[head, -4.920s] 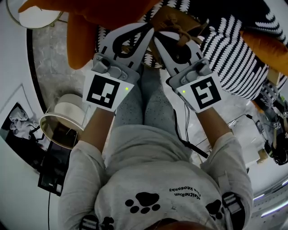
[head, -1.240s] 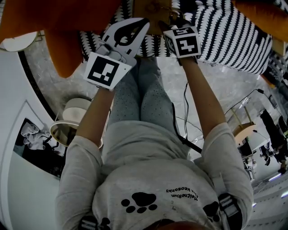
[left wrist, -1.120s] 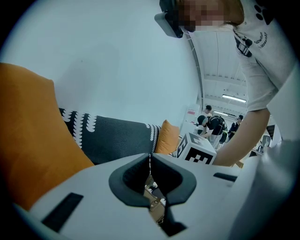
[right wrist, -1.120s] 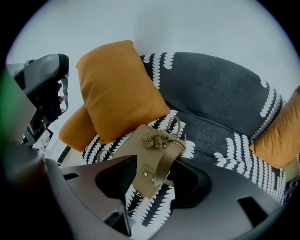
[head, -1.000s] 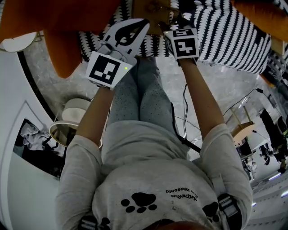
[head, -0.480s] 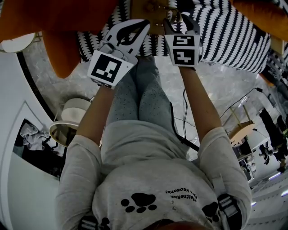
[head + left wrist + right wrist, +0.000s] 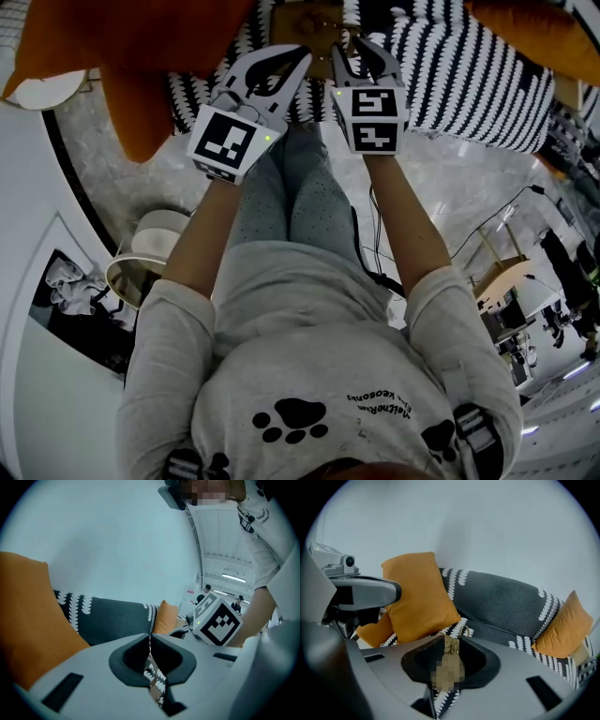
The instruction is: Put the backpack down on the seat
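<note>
Right gripper (image 7: 362, 54) up, closing; one backpack (image 7: 307, 21)

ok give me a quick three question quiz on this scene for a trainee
1. True or false: the left hand-held gripper has its jaws together.
2. The cushions are: a) green b) orange c) blue.
3. Fill in: the sofa cover is dark with ___ marks.
Key: 1 true; 2 b; 3 white.
</note>
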`<control>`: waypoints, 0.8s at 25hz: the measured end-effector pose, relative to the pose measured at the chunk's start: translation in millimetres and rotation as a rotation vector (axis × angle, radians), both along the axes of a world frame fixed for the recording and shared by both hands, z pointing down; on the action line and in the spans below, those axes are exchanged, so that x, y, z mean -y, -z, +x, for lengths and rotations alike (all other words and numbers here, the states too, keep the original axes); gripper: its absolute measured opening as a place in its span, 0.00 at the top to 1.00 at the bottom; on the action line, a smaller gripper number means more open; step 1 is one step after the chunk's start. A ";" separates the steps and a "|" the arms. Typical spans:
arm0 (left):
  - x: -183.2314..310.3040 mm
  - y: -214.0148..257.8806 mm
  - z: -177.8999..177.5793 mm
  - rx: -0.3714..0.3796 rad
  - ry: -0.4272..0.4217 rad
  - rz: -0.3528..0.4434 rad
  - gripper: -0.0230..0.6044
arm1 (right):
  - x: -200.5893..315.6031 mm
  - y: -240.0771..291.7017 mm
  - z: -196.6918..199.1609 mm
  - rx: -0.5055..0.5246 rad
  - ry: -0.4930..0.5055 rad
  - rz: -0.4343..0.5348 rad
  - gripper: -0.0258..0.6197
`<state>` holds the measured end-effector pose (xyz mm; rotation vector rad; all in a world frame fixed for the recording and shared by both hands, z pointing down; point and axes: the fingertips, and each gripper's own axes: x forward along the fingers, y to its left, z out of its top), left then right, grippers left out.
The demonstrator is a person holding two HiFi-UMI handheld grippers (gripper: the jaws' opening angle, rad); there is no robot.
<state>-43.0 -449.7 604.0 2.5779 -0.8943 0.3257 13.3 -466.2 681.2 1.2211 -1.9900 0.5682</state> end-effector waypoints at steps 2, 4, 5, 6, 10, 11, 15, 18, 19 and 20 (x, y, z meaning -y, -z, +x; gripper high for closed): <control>0.8 14.4 -0.7 -0.006 0.002 0.008 0.93 | 0.1 17.6 -4.4 0.007 0.005 0.012 0.81; 0.3 29.9 -0.6 -0.010 0.001 0.014 0.93 | -0.8 35.9 -8.5 0.014 0.011 0.018 0.85; 0.1 38.0 -0.3 -0.013 0.001 0.017 0.93 | -1.3 44.9 -10.7 0.020 0.014 0.017 0.87; -0.5 46.0 0.2 -0.016 0.000 0.020 0.93 | -2.1 53.9 -12.7 0.027 0.017 0.015 0.88; -7.0 77.3 2.9 -0.028 0.002 0.022 0.93 | -9.3 92.5 -18.7 0.050 0.038 0.022 0.90; -7.8 87.0 3.5 -0.030 0.005 0.025 0.93 | -11.2 103.3 -19.9 0.054 0.046 0.029 0.91; -14.4 126.4 5.8 -0.032 0.010 0.044 0.93 | -18.4 150.7 -19.6 0.077 0.062 0.071 0.91; -22.4 154.9 4.8 -0.034 0.011 0.060 0.93 | -26.7 186.9 -16.5 0.096 0.053 0.099 0.91; -24.7 164.7 4.4 -0.037 0.012 0.064 0.93 | -29.4 198.9 -14.8 0.096 0.052 0.111 0.91; -26.9 174.2 4.2 -0.040 0.013 0.067 0.93 | -31.0 211.7 -14.1 0.101 0.051 0.129 0.91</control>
